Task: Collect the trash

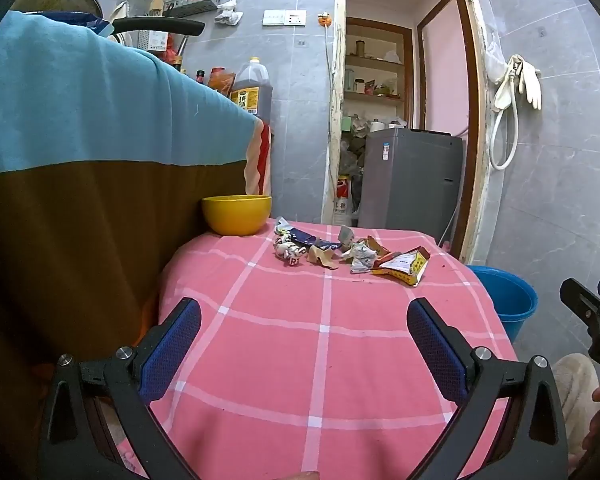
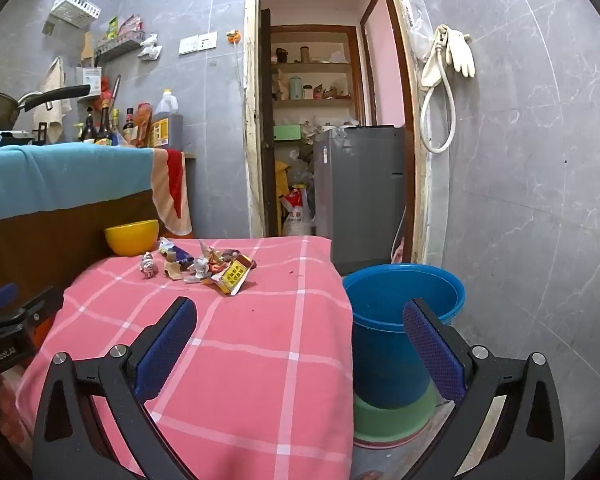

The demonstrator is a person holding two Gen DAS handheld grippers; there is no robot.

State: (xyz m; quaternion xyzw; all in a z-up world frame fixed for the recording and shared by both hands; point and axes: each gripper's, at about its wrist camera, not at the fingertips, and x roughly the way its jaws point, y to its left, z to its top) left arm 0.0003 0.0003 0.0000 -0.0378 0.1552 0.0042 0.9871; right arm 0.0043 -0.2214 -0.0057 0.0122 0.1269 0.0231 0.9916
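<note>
A heap of trash (image 1: 348, 250) lies at the far end of the pink checked tablecloth (image 1: 320, 340): crumpled wrappers, torn card and a flattened yellow-red box (image 1: 404, 266). It also shows in the right wrist view (image 2: 204, 266). My left gripper (image 1: 304, 328) is open and empty above the near part of the cloth. My right gripper (image 2: 300, 328) is open and empty, over the table's right edge, with a blue bucket (image 2: 396, 320) on the floor between its fingers. The bucket also shows in the left wrist view (image 1: 508, 296).
A yellow bowl (image 1: 237, 214) stands at the table's far left corner, beside a cloth-draped counter (image 1: 100, 128) with bottles and a pan. The bucket sits in a green basin (image 2: 392, 416). A grey appliance (image 2: 360, 192) stands in the doorway behind.
</note>
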